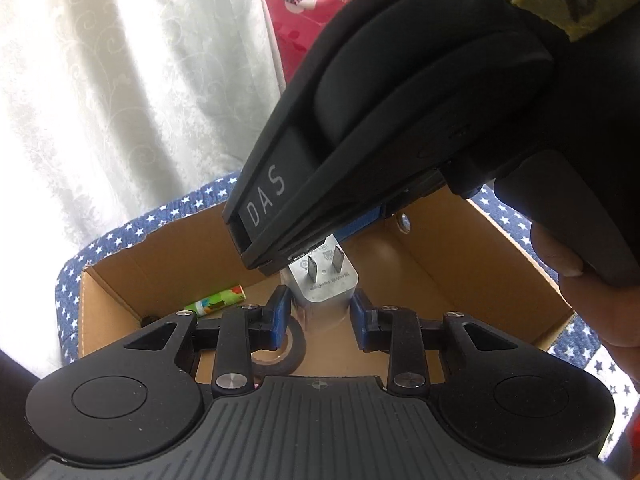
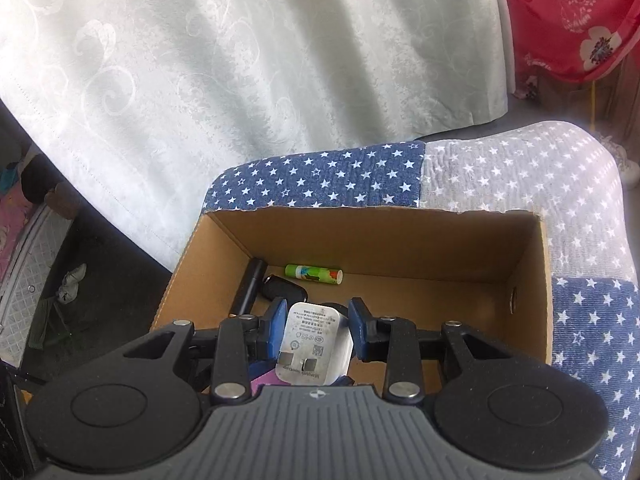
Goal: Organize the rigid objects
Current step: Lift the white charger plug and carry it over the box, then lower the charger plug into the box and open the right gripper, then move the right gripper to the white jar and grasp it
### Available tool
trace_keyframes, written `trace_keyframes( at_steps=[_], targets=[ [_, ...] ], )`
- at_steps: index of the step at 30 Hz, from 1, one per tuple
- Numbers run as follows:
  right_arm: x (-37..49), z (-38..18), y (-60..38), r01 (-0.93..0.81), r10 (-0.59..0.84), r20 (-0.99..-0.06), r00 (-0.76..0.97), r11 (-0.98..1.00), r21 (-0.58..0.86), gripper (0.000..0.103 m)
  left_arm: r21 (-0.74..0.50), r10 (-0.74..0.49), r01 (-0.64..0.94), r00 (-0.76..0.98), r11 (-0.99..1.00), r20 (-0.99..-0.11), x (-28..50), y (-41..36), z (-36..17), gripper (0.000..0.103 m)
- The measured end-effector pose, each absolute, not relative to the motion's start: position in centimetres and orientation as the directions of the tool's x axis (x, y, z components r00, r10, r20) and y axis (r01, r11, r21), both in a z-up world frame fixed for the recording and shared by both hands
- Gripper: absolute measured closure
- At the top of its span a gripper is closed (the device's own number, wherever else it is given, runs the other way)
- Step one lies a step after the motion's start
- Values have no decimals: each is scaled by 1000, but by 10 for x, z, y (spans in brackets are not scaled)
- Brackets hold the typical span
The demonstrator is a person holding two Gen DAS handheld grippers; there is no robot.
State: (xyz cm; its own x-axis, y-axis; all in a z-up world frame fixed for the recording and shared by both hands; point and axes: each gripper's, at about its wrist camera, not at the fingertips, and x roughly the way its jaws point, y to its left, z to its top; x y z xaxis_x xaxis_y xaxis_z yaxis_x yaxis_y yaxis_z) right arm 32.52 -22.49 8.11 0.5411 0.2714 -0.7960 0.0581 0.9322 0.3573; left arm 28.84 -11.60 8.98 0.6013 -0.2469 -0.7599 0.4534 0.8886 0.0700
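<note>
An open cardboard box (image 2: 400, 236) sits on a star-patterned cloth (image 2: 320, 180) and serves as the collecting place. Both tools hang over its near part. The right tongs (image 2: 318, 306) and the left tongs (image 1: 320, 304) each seem to be closed on the same white charger (image 2: 312, 340), with blue pads pressed against opposite sides of its body. The charger is held in the air above the box floor, and its two flat prongs point back toward the cameras. It looks like a small, stiff plastic block, light but dense for its size, with smooth glossy faces that could slip under a weak pinch. The flat side walls are the sound place to hold it. The prongs are narrow and would let it swivel, and the rounded corners give the pads little purchase. It should survive a short drop into the box, though lowering it would be kinder. Already lying in the box are a black tape roll (image 1: 280, 356), a black pen (image 2: 250, 284), a dark car key (image 2: 282, 290) and a green tube (image 2: 314, 273).
</note>
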Motion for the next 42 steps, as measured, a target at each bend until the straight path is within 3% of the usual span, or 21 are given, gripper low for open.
trace_keyframes(
  at_steps=[8, 22, 35, 42],
  targets=[
    [355, 46, -247, 89, 289, -828, 481, 923, 374, 67, 7, -226, 428, 490, 904, -842, 343, -134, 63, 72],
    [391, 2, -258, 95, 327, -840, 434, 910, 403, 71, -3, -160, 374, 390, 928, -907, 384, -138, 24, 70],
    [375, 38, -273, 89, 365, -779, 510, 878, 470, 70, -12, -169, 323, 461, 946, -871, 374, -122, 41, 59],
    [299, 96, -280, 36, 376, -673, 638, 857, 513, 68, -16, -246, 364, 595, 931, -765, 320, -93, 83, 49]
  ],
)
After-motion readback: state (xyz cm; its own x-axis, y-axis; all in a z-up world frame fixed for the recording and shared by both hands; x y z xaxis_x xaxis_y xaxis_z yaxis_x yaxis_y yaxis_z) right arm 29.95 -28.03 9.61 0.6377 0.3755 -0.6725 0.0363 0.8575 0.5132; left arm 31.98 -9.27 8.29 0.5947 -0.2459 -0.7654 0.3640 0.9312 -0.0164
